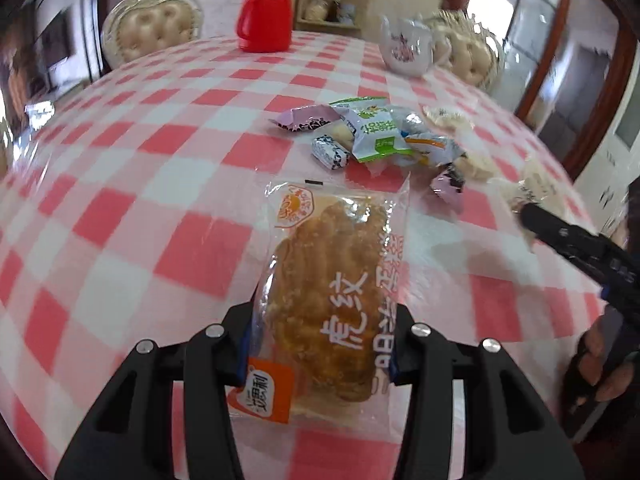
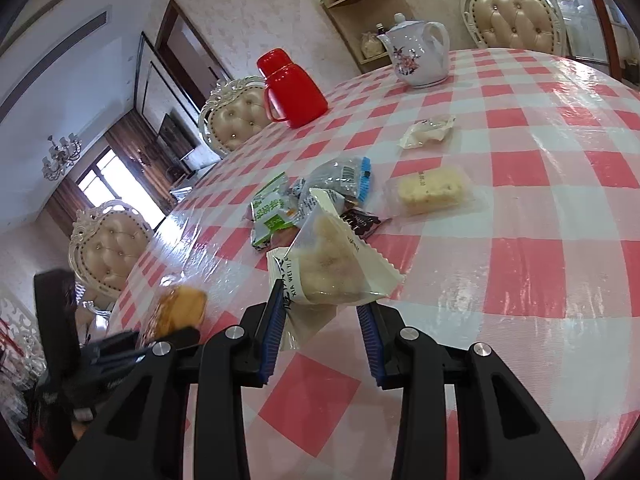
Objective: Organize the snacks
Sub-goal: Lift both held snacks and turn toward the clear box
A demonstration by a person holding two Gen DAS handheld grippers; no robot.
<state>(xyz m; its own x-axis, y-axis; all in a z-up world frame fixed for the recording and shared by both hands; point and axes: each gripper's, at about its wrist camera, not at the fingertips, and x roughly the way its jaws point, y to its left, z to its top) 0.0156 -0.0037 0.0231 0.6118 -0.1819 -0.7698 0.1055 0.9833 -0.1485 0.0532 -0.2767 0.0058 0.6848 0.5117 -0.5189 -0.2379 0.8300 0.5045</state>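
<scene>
clear plastic crinkles between your left gripper (image 1: 320, 344) pads: you have the jaws clamped on the near end of the golden pastry packet (image 1: 324, 304), with the rest of the wrapper jutting forward over the checked tablecloth (image 1: 120, 160). gripping it by the end rather than the middle makes sense — the cake inside stays uncrushed, and the free end is ready to be laid down wherever you choose.

your right gripper (image 2: 322, 320) does the same with a pale rice-cracker packet (image 2: 336, 268); the blue pads (image 2: 272, 336) pinch its lower edge and the packet stands tilted up and away from the cloth. both hands are loaded, then, and nothing is being set down yet.

ahead of you sits the mixed heap of small snacks (image 1: 372, 136) — green, lilac and silver wrappers lying over one another. to its right, apart from the heap, a yellowish cake in clear wrap (image 2: 432, 192) and a small white packet (image 2: 428, 132) lie singly, which reads like the start of sorting by kind. the red flask (image 1: 264, 12) and the flowered teapot (image 1: 408, 48) stand well back, out of your working space. my guess is that each held packet belongs with its like, so keep the grip light and lower them flat.
</scene>
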